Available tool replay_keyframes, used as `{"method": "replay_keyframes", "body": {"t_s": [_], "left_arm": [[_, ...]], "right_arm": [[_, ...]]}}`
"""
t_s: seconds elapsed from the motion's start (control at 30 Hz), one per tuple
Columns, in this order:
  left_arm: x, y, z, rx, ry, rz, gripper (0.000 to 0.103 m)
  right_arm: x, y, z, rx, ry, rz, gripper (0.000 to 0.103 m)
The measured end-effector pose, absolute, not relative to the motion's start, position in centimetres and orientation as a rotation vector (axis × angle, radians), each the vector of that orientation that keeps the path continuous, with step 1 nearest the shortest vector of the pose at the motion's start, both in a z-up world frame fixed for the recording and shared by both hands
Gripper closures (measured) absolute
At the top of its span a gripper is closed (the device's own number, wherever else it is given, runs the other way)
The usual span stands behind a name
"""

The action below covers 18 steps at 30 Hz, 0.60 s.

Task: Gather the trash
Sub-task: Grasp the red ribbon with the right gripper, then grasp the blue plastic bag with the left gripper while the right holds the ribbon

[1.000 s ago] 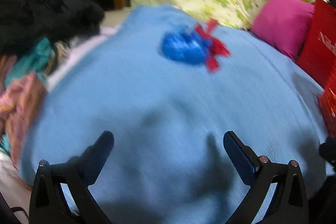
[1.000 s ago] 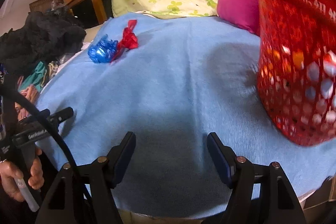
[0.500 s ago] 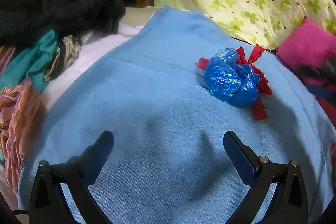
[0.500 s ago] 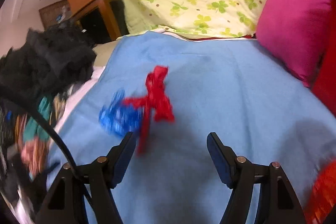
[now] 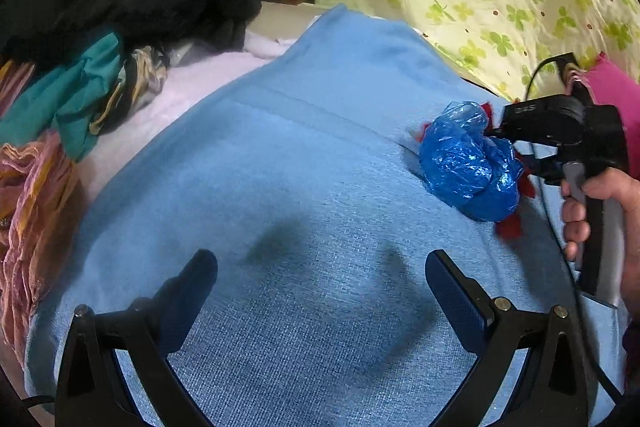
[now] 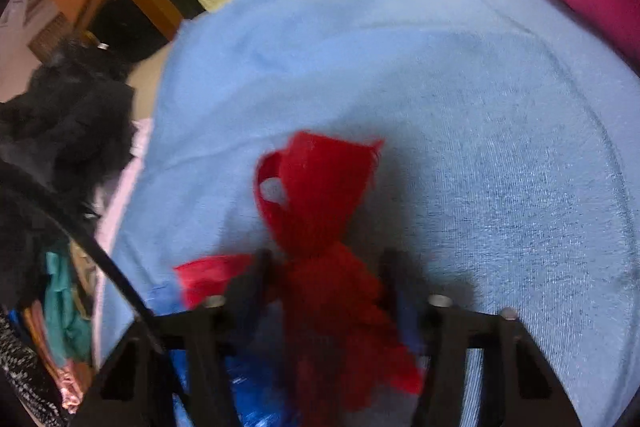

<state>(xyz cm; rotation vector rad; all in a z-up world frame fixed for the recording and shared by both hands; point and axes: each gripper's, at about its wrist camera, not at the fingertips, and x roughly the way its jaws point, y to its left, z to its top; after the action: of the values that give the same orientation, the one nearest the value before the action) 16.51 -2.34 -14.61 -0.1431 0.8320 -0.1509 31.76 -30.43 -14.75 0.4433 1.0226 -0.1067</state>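
Blurring right tool [image 6: 326, 267], seemingly closing on red scrap [image 6: 320, 195].

One blue plastic wad [image 5: 470, 163]; one red fabric scrap [image 6: 320, 203]; two tools: left tool [image 5: 320, 287], right tool [image 6: 326, 279].

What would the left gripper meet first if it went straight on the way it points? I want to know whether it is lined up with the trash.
Probably only the blue blanket; the left gripper is open, and the blue plastic bag lies off to its right.
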Motion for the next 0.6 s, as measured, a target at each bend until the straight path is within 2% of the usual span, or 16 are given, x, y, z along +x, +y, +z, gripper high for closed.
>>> {"method": "replay_keyframes", "body": {"t_s": [0.23,0.6], "left_arm": [[16.4,-2.7,-14.7,-0.121,0.829,-0.161,0.000],[15.8,-3.4,-14.6,-0.143,0.840,-0.245,0.000]], "right_arm": [[26.2,-32.9,-13.2,0.538,0.909,-0.122,0.060],[9.2,-31.8,-12.6,0.467,0.993,-0.023,0.060]]}}
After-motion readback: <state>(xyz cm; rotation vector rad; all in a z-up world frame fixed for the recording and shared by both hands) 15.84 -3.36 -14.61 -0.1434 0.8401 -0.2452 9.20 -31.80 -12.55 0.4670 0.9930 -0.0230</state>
